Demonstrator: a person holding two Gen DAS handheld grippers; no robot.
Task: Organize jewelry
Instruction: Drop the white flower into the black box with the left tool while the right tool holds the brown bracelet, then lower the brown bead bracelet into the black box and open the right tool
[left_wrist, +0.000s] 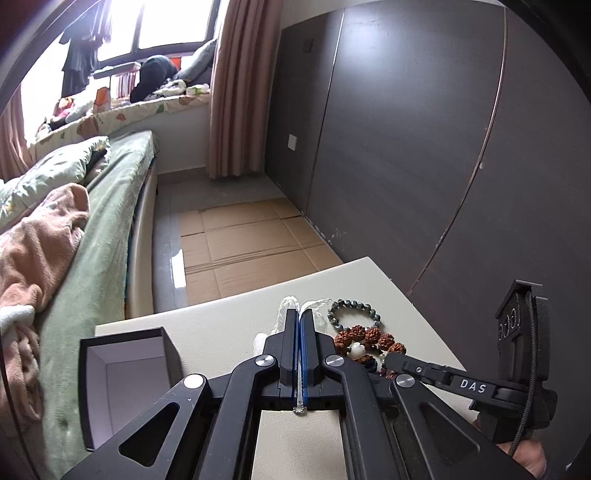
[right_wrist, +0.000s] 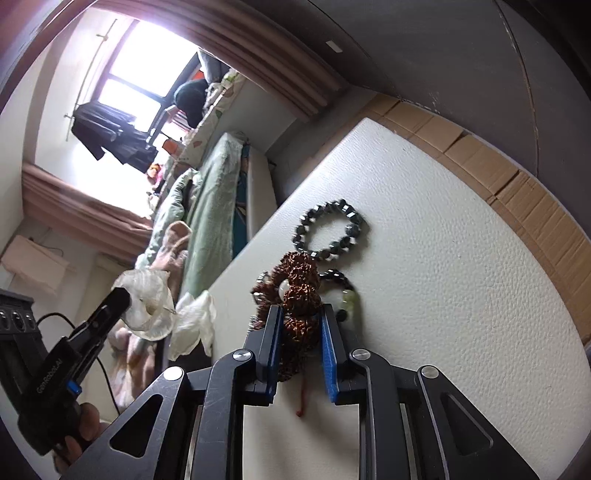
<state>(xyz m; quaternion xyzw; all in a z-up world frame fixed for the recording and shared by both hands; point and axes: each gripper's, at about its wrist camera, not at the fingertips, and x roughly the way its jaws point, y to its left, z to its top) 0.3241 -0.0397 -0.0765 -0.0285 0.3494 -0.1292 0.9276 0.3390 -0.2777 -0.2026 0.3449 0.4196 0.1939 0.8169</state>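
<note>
Brown, knobbly seed beads make up the bracelet (right_wrist: 301, 314) that sits between the blue pads of the right gripper (right_wrist: 301, 323), on a cream, pebbled table (right_wrist: 443, 295); the jaws stand narrow and close against the beads on both sides, so it looks gripped, though whether it is pinched firmly is hard to tell. A red cord tail (right_wrist: 303, 397) hangs from it toward the near edge. Just beyond lies a ring of dark green beads (right_wrist: 330, 230), and to the right a darker strand with a pale green stone (right_wrist: 349, 299) touches the brown one. The left gripper (left_wrist: 299, 317) is fully shut on a thin clear plastic bag (right_wrist: 147, 306), which hangs crumpled from its tip to the left of the table, lifted clear of the surface. An open black box (left_wrist: 127, 376) with a pale lining stands at the near left of the table, empty as far as can be seen. The step in hand seems to be lifting the brown bracelet to stow it. To do it well, squeeze across the thick middle of the beads, rise straight up so the neighbouring strand does not drag along, and watch that the loose cord does not snag
</note>
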